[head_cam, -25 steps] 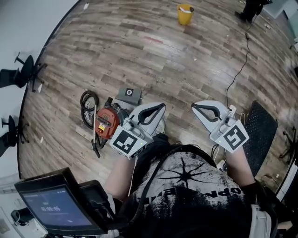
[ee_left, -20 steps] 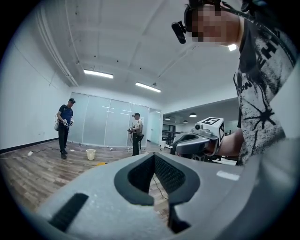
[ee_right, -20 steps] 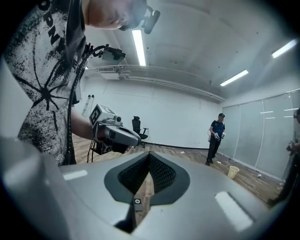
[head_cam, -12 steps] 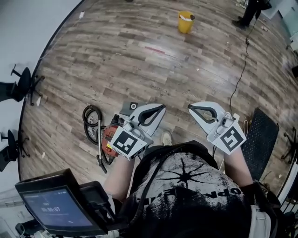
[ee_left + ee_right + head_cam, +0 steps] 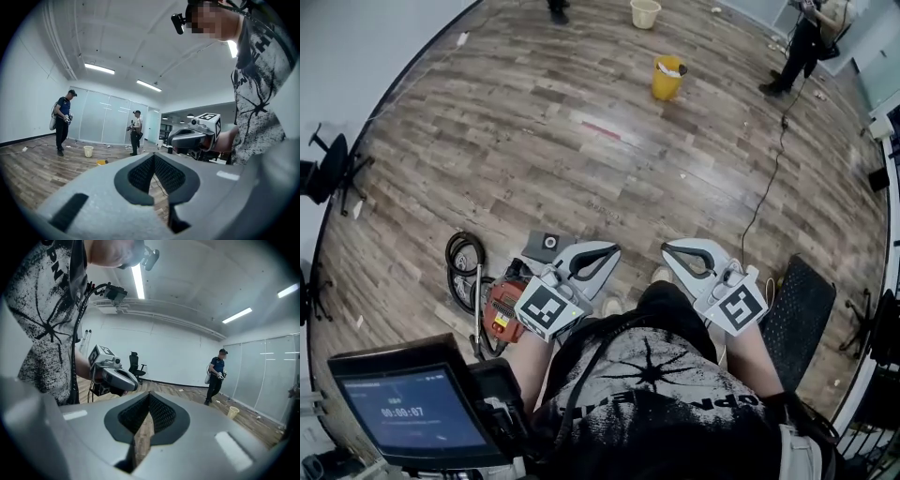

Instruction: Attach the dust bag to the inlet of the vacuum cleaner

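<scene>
Standing over the vacuum cleaner [image 5: 502,309].
I'm holding left gripper [image 5: 614,250] and right gripper [image 5: 667,250] fingers together (empty); opening low comes first.

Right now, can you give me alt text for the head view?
Looking steeply down: the person holds the left tool and right tool shut and empty before the torso. On the wooden floor to their left lie a red vacuum cleaner, its black hose and a flat grey dust bag, untouched.
</scene>
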